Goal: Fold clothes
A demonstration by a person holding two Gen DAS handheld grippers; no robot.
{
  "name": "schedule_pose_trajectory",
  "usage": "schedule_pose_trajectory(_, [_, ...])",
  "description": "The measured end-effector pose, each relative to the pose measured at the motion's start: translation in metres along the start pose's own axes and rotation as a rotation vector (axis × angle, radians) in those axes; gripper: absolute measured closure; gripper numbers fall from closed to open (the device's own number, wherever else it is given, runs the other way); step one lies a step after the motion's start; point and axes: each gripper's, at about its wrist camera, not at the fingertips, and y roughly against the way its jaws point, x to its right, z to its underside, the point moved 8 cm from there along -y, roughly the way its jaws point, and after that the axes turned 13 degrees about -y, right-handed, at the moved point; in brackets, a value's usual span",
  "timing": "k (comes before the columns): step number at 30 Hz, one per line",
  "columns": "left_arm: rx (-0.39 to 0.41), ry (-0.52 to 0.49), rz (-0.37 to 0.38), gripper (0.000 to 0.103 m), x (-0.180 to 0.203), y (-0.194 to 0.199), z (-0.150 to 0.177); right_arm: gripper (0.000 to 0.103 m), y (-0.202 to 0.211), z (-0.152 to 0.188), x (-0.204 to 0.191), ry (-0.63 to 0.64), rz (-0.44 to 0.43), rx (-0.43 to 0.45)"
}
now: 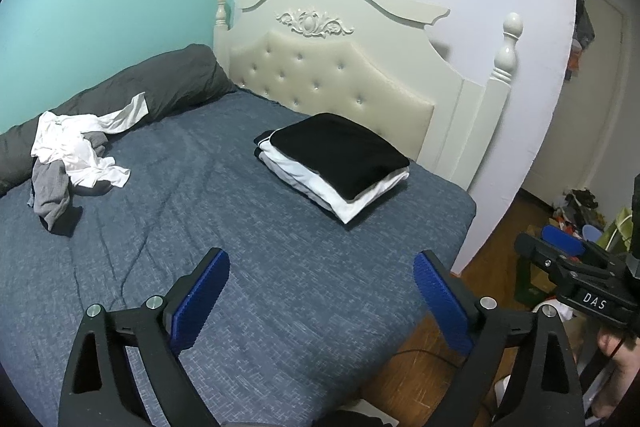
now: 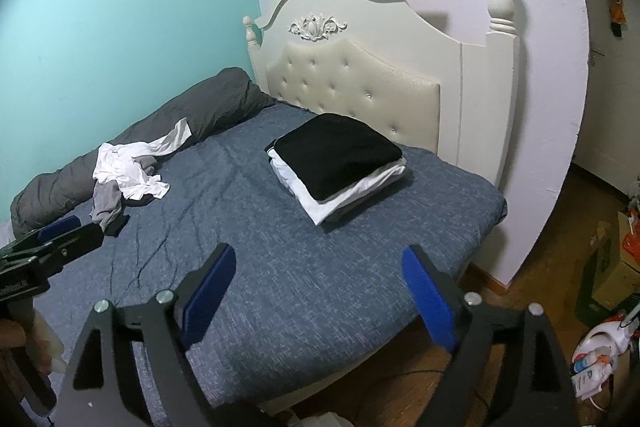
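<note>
A neat stack of folded clothes (image 1: 336, 163), black on top of white, lies on the blue bed (image 1: 248, 247) near the headboard; it also shows in the right wrist view (image 2: 336, 163). A loose heap of white and grey clothes (image 1: 76, 163) lies at the bed's left side, also seen in the right wrist view (image 2: 128, 179). My left gripper (image 1: 322, 291) is open and empty above the bed's near part. My right gripper (image 2: 318, 287) is open and empty over the bed's near right edge.
A rolled dark grey duvet (image 1: 132, 95) lies along the teal wall. The cream tufted headboard (image 1: 332, 83) stands behind the stack. Wooden floor (image 2: 532, 259) with boxes and clutter (image 2: 616, 267) lies to the right of the bed.
</note>
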Motion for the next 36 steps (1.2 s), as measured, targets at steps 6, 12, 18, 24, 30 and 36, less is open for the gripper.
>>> schedule_pose_trajectory(6, [0.006,0.0,-0.009,0.0,0.0,0.003,0.001,0.012,0.0,0.003,-0.002,0.0,0.001,-0.009])
schedule_pose_trajectory(12, [-0.007,0.002,-0.006,0.0,0.001,0.002,0.004,0.012,0.003,0.005,-0.006,0.007,-0.006,-0.009])
schedule_pose_trajectory(18, [-0.017,0.017,-0.005,0.0,-0.002,0.0,0.008,0.012,0.002,0.005,-0.007,0.013,-0.008,-0.01])
schedule_pose_trajectory(24, [-0.027,0.023,-0.005,0.0,-0.003,0.0,0.012,0.012,0.003,0.006,-0.008,0.017,-0.01,-0.011])
schedule_pose_trajectory(30, [-0.026,0.013,0.011,0.0,0.0,0.002,0.011,0.012,0.004,0.008,-0.01,0.018,-0.01,-0.008])
schedule_pose_trajectory(36, [-0.023,0.007,0.009,0.0,0.002,0.002,0.01,0.012,0.006,0.008,-0.01,0.018,-0.005,-0.003])
